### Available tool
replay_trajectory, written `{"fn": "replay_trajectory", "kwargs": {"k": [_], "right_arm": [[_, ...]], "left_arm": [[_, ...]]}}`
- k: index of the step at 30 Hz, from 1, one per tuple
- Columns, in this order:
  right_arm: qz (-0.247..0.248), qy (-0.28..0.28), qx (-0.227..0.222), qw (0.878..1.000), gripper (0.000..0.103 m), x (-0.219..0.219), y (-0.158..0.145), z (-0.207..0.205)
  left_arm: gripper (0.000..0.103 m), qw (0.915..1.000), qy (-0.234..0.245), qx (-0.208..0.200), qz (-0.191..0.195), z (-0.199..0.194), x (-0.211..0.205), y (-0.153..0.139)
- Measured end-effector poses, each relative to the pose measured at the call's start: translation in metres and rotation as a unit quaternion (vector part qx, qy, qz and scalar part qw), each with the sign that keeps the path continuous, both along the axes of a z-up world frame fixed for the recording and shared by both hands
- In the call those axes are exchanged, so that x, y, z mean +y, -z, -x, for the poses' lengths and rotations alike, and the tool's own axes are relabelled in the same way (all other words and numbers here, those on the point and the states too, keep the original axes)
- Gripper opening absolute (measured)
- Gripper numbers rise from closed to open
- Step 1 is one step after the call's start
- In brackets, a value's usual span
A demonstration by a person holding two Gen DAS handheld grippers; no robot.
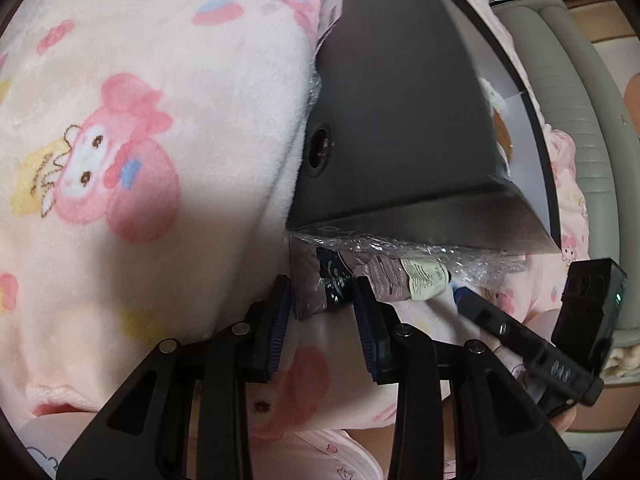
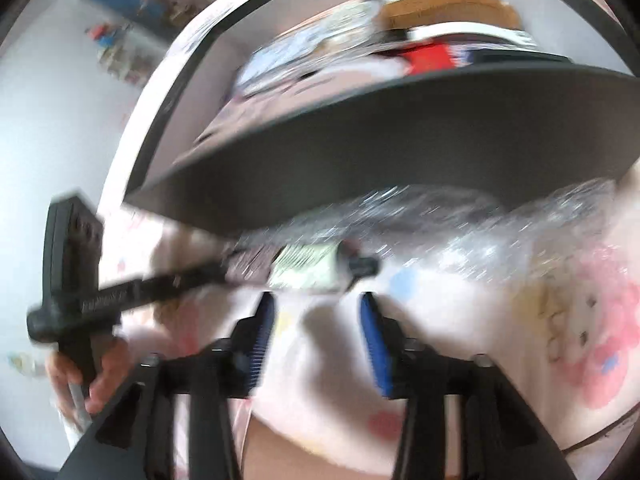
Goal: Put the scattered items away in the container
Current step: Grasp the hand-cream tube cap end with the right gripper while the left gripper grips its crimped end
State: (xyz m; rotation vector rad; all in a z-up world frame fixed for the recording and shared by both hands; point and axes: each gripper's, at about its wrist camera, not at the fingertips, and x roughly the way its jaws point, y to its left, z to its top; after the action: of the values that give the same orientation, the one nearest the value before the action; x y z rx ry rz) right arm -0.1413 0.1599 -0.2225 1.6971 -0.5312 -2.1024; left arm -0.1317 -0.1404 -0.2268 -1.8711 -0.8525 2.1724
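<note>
Packet beside the container (image 1: 400,92)
My left hand-held gripper (image 1: 322,316) grasps the light, crinkly packet (image 1: 320,284) by its end; right hand-held gripper (image 2: 316,340) released

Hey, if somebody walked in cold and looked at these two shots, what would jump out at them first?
Probably the dark grey container, which sits tilted on a pink cartoon-print blanket and fills the upper middle of both views. Next, the tube with the printed label in crinkly clear wrap lying along the container's lower edge. The left hand-held gripper has its blue pads on either side of the tube's end, while the right hand-held gripper hovers open nearby.
</note>
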Motion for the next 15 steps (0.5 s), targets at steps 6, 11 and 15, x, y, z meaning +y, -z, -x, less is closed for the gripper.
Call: {"fn": "replay_trajectory", "kwargs": {"k": [6, 11, 15], "right_arm": [[0.040, 0.051, -0.016, 0.998, 0.046, 0.008, 0.026, 0.016], [0.022, 0.005, -0.006, 1.000, 0.049, -0.011, 0.030, 0.010], [0.008, 0.006, 0.005, 1.000, 0.048, -0.014, 0.031, 0.009]], "left_arm": [[0.036, 0.9993, -0.017, -0.005, -0.034, -0.006, -0.027, 0.006], [0.049, 0.9995, -0.007, -0.011, -0.030, -0.001, -0.025, 0.012], [0.050, 0.9997, -0.016, -0.002, -0.017, -0.002, -0.029, 0.011]]}}
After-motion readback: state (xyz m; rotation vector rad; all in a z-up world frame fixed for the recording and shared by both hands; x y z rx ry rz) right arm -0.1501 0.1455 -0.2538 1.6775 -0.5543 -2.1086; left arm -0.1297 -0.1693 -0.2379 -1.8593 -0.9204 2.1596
